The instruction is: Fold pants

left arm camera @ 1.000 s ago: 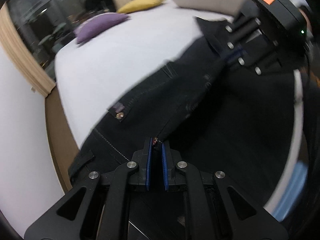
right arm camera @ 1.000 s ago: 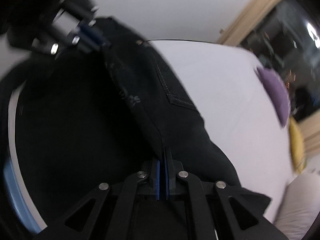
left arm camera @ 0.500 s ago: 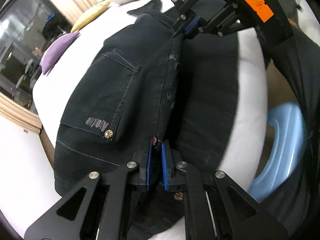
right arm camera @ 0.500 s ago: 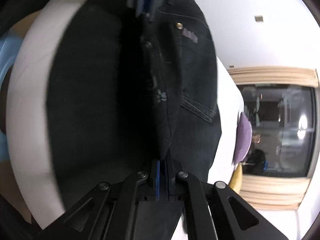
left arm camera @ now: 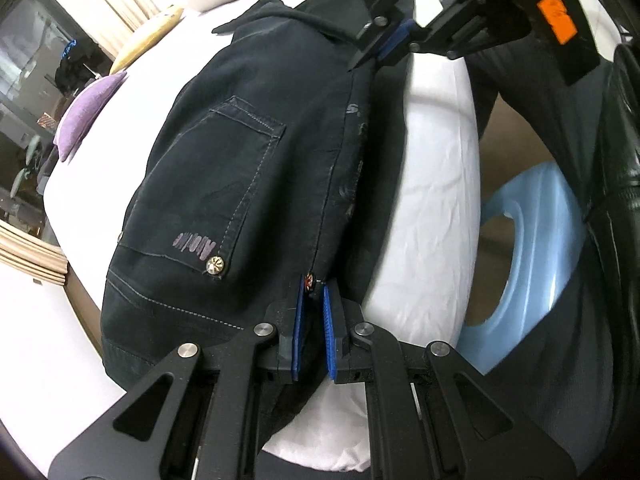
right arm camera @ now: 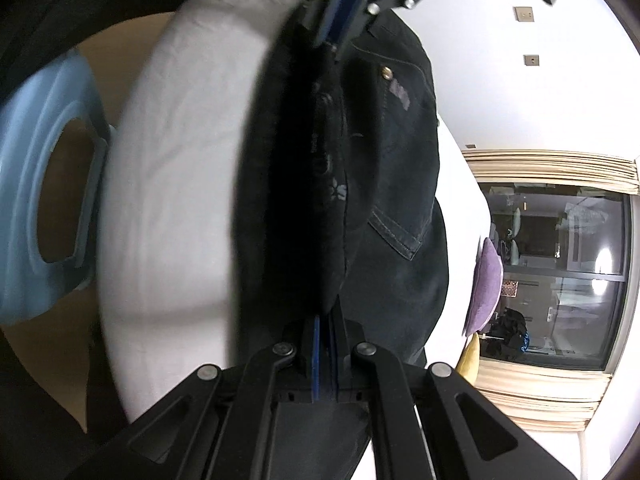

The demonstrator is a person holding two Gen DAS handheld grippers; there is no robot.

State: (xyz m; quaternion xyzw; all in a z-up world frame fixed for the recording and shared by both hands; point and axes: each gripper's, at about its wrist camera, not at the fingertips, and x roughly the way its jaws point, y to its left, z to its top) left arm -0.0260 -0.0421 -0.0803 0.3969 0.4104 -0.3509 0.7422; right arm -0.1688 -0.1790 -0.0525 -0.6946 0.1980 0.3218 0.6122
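A purple pillow (left arm camera: 86,110) and a yellow pillow (left arm camera: 138,42) are seen on the white bed (left arm camera: 436,184). A blue stool (left arm camera: 528,248) is seen beside it.

faint pocket (left arm camera: 224,184) lettering, perhaps "Abo/ne"

Bright, even indoor light; strong fisheye bending and dark corners, with motion blur in the right wrist view.

Both wrist views face each other closely along the pants (left arm camera: 248,184), sharing the bed (left arm camera: 436,184)
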